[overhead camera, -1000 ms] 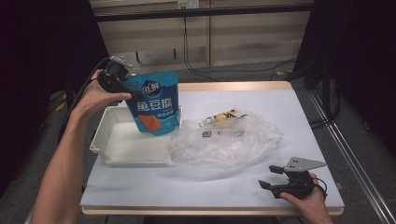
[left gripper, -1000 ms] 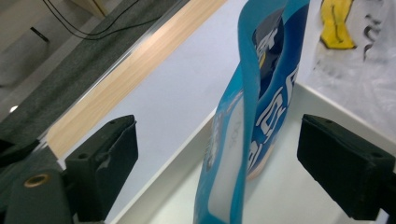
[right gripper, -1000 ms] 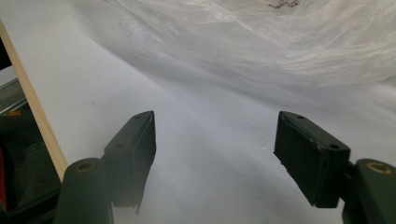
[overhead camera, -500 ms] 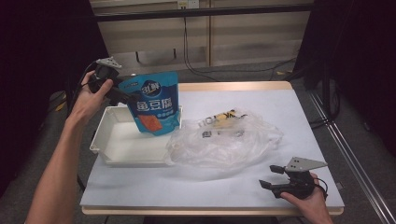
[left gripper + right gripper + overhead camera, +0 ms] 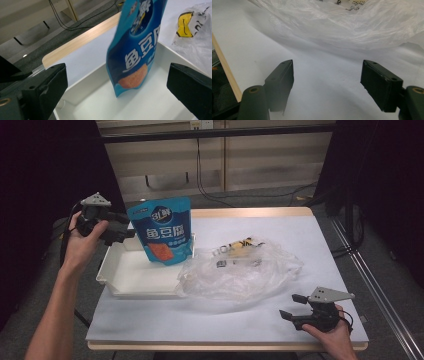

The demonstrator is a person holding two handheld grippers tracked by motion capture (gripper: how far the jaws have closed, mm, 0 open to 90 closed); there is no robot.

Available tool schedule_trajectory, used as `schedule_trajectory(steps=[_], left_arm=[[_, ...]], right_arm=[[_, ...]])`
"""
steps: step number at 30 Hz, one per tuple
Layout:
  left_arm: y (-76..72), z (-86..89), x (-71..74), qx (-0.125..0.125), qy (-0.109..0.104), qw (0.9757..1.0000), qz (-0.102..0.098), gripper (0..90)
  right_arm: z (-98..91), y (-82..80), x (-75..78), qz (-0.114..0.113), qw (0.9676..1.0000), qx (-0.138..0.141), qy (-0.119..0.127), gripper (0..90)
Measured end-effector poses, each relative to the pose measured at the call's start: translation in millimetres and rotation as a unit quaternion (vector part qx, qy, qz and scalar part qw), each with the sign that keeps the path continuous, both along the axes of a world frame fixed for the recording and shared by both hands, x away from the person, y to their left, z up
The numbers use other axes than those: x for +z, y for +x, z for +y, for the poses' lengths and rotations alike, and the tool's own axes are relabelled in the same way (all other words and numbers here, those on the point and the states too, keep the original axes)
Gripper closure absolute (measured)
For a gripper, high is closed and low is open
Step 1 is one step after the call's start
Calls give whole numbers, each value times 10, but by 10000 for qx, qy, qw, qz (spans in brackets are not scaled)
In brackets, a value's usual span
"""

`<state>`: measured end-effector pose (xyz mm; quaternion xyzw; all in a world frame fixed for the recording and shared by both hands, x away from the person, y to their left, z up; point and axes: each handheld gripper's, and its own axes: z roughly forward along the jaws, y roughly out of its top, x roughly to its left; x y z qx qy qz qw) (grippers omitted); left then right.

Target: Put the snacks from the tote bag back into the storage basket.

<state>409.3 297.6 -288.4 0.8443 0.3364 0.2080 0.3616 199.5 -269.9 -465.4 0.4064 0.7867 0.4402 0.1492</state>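
A blue snack pouch (image 5: 163, 231) with white lettering stands upright at the back of the white tray (image 5: 131, 279). My left gripper (image 5: 129, 227) is held in the air just left of the pouch, open and not touching it. In the left gripper view the pouch (image 5: 136, 50) hangs blurred between the wide-apart jaws, over the tray (image 5: 100, 105). My right gripper (image 5: 289, 305) rests open at the table's near right edge, and in the right gripper view (image 5: 327, 77) nothing lies between its fingers.
A crumpled clear plastic bag (image 5: 240, 270) lies mid-table right of the tray, with a yellow and black packet (image 5: 240, 245) inside it. Its edge (image 5: 342, 22) is just ahead of the right gripper. The white table top (image 5: 310, 240) ends in a wooden rim.
My left gripper has let go of the pouch's top corner and drawn back to the left. The pouch stays standing in the tray. The right gripper has not moved.
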Motion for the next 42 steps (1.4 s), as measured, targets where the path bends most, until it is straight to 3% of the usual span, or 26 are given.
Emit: schedule_trajectory(steps=[3, 7, 11, 13, 16, 19, 20, 24, 28, 31, 33, 35, 38, 42], left_arm=[[-100, 15, -13, 27, 61, 10000, -60, 33], [-229, 61, -51, 63, -39, 9998, -172, 30], [-339, 109, -151, 432, -130, 9986, -271, 29], [-377, 149, -176, 516, -338, 9976, -311, 33], [-469, 182, -210, 617, -294, 9968, -411, 31], [-588, 229, -296, 1062, -434, 9919, -550, 29], [-614, 257, -322, 1101, -485, 9913, -527, 30], [-744, 332, -415, 1009, -682, 9916, -433, 36], [-938, 336, -558, 978, -549, 9927, -443, 36], [-1062, 351, -658, 1044, -633, 9914, -480, 36], [-1144, 362, -736, 989, -512, 9926, -476, 36], [-1215, 359, -806, 932, -594, 9927, -475, 32], [-1320, 350, -907, 1098, -685, 9899, -582, 25], [-1455, 313, -1042, 1122, -904, 9872, -691, 18]], right_arm=[[-8, -1, 3, -32, 10000, -14, 3, 243], [-17, -13, 13, -24, 9999, -106, 10, 222], [-36, -15, 19, -58, 9999, -148, 29, 217], [-36, -13, 17, -31, 9998, -174, 28, 216], [-34, -13, 20, -50, 9998, -196, 19, 214], [-44, -20, 24, -58, 9997, -225, 38, 214], [-46, -18, 20, -56, 9997, -222, 37, 215], [-38, -15, 16, -40, 9998, -208, 20, 213], [-39, -14, 15, -36, 9997, -228, 10, 212], [-39, -17, 15, -34, 9997, -232, 11, 211], [-39, -15, 14, -35, 9997, -231, 8, 210], [-39, -15, 14, -33, 9997, -232, 16, 210], [-38, -14, 12, -51, 9998, -215, 3, 210], [-38, -17, 13, -38, 9997, -230, 4, 210]])
